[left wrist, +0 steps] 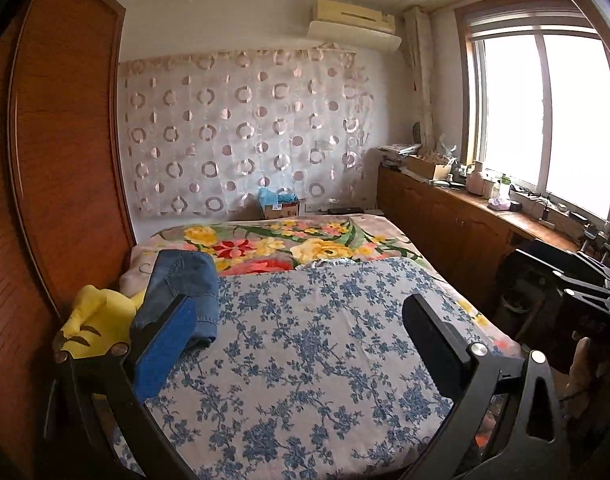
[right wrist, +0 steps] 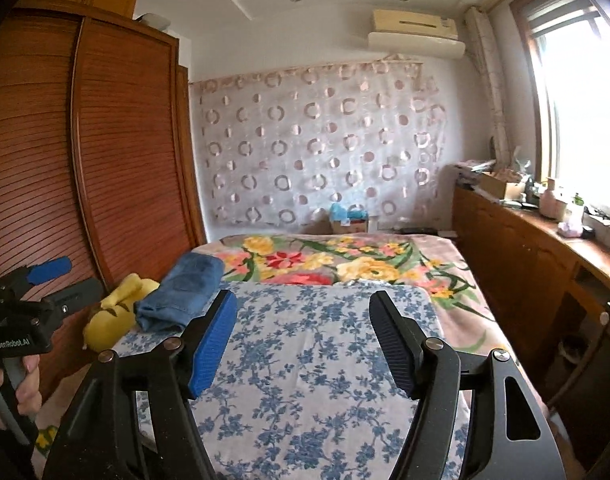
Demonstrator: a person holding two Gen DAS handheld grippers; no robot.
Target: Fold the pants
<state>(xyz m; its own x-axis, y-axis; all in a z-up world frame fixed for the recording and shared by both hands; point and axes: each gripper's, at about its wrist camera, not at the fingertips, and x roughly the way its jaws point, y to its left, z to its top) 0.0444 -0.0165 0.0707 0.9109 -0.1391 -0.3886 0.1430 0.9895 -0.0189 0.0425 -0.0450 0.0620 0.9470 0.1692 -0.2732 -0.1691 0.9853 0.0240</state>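
Observation:
Folded blue denim pants (left wrist: 185, 292) lie at the left edge of the bed, on the blue-flowered sheet (left wrist: 313, 344); they also show in the right wrist view (right wrist: 185, 292). My left gripper (left wrist: 297, 320) is open and empty, held above the sheet with its blue-padded left finger (left wrist: 165, 344) just in front of the pants. My right gripper (right wrist: 305, 328) is open and empty above the middle of the sheet (right wrist: 317, 360), to the right of the pants. The left gripper also shows at the left edge of the right wrist view (right wrist: 45, 280).
A yellow plush toy (left wrist: 97, 320) lies left of the pants by the wooden wardrobe (left wrist: 57, 140). A bright flowered blanket (left wrist: 297, 244) covers the far half of the bed. A wooden cabinet (left wrist: 465, 224) with clutter runs under the window on the right.

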